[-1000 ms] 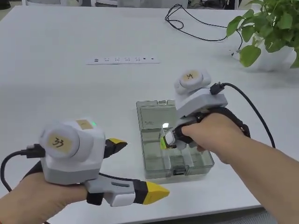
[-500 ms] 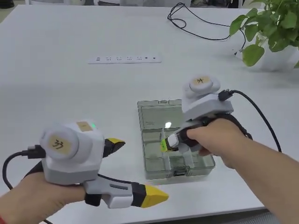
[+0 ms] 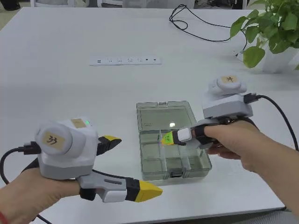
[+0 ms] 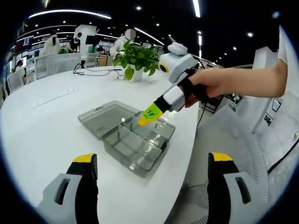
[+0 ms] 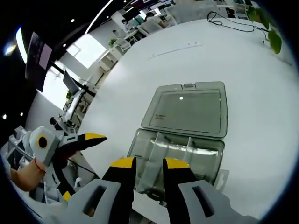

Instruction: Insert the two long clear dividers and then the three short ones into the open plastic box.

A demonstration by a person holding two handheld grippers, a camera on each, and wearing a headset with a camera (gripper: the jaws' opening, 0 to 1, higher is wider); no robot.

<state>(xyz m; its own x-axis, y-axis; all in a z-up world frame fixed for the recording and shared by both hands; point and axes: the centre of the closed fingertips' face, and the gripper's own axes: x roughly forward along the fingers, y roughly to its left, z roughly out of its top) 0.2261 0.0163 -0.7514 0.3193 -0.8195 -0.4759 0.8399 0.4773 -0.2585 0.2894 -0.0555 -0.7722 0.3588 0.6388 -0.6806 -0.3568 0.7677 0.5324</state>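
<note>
Wide open, the left gripper (image 3: 128, 165) has nothing between its two yellow tips. It sits low and near the person, to the left of the box, and the left hand (image 3: 28, 196) holds it. Its round white cap has "33" written on it.

The right gripper (image 5: 149, 163) has its jaws close together with just a thin gap. I can see nothing held in that gap. The right hand (image 3: 233, 142) holds it. One tip has a green sticker with a number that looks like "19". Its round cap has a mark too, but I cannot read it. This gripper points to the left in the head view. Its tip is just above the far middle of the tray, and I cannot tell if it touches.

The plastic box (image 3: 196, 169) lies open on the white table (image 3: 56, 84). Its long side runs left to right in the head view. The lid (image 3: 163, 114) lies flat on the far side of the tray and has print too tiny to read. Clear dividers (image 5: 156, 140) stand up inside the tray and cut it into small cells.

Farther back lie a white power strip (image 3: 125, 60) and a black cable (image 3: 201, 28). A green plant (image 3: 271, 25) stands at the far right.
</note>
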